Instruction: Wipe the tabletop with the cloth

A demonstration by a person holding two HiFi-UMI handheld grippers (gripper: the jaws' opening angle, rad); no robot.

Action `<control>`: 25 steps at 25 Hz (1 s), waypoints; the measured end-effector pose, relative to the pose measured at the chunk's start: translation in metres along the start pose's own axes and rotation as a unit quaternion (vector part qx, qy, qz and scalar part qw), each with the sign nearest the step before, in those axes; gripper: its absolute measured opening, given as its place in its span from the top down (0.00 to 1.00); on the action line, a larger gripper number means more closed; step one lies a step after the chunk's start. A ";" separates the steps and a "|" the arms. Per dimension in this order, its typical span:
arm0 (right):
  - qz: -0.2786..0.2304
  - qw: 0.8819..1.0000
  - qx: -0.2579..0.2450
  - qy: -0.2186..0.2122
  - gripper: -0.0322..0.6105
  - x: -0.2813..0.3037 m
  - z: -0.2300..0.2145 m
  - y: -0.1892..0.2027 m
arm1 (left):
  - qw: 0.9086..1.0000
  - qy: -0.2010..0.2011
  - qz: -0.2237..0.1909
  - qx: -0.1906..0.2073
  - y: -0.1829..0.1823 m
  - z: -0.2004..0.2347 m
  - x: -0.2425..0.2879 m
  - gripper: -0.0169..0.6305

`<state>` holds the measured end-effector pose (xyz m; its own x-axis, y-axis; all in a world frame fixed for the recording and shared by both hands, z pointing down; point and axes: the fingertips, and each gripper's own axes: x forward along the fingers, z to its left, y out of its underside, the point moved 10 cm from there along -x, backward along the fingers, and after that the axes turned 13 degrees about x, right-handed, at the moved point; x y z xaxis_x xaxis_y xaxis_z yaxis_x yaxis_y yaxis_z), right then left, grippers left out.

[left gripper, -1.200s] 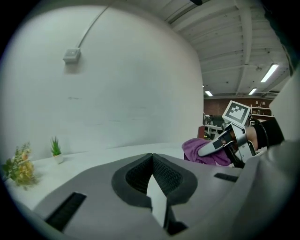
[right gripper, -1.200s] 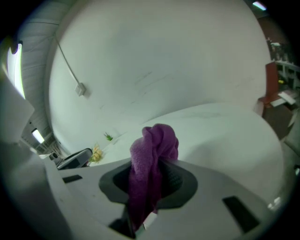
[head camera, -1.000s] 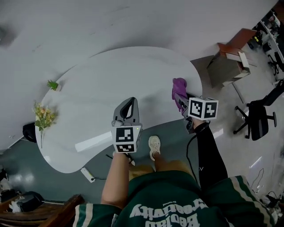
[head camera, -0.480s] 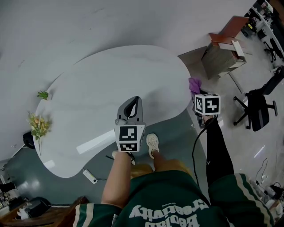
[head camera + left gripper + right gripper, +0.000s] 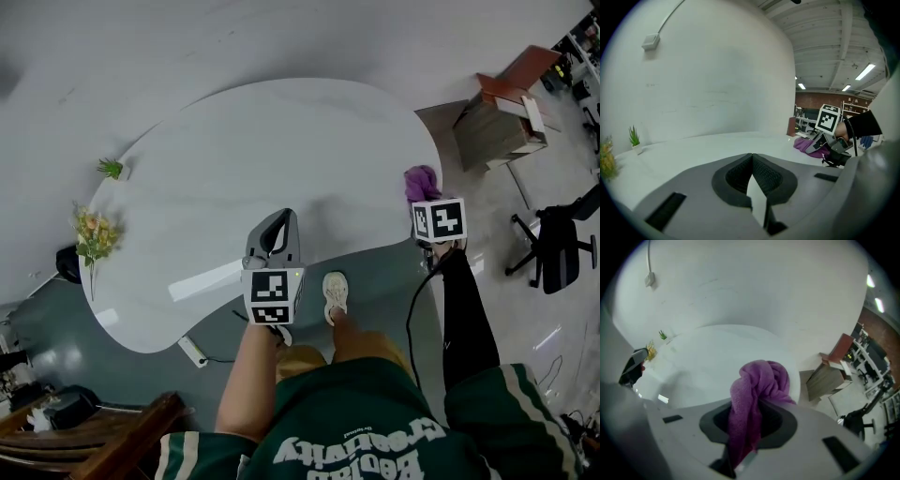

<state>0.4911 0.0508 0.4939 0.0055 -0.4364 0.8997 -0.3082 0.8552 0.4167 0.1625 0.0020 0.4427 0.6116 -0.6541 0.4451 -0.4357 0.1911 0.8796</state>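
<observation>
Right gripper (image 5: 424, 193) jaws clamped on a purple terry cloth (image 5: 422, 179), bunched up, 1 lump sticking out past the tips, the rest trailing back between the jaws. Left gripper (image 5: 279, 217) jaws together at the tips, nothing between them, hanging over the near edge of the table about mid-length.

The cloth is at the far right end of the white rounded tabletop (image 5: 234, 159), just inside the rim. In the left gripper view it looks to sit on the surface, but contact is not certain.

Key relation: nearly all the tabletop lies to the left of the cloth and away from the person. The table's long axis runs from that right end to the left end, where a bunch of yellow flowers (image 5: 95, 236) and a small green potted plant (image 5: 111, 169) stand. The right gripper is the only one on the cloth, so the wipe likely sweeps leftward along that axis.

Risk: those 2 items at the left end.
</observation>
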 end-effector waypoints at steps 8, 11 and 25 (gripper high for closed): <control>0.030 0.998 -0.016 -0.049 0.81 0.006 0.088 0.017 | 0.999 -0.031 -0.001 -0.014 0.028 0.048 -0.048 0.97; 0.037 0.997 -0.016 -0.068 0.81 0.008 0.131 0.028 | 0.999 -0.041 0.001 -0.019 0.045 0.074 -0.074 0.97; 0.080 0.982 -0.053 -0.162 0.81 0.014 0.345 0.094 | 0.993 -0.105 0.021 -0.044 0.138 0.185 -0.219 0.97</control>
<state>0.1335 0.0286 0.5011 -0.3426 -0.3449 0.8739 -0.1792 0.9371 0.2996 -0.1536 0.0359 0.4354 0.4396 -0.7802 0.4451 -0.3921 0.2791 0.8766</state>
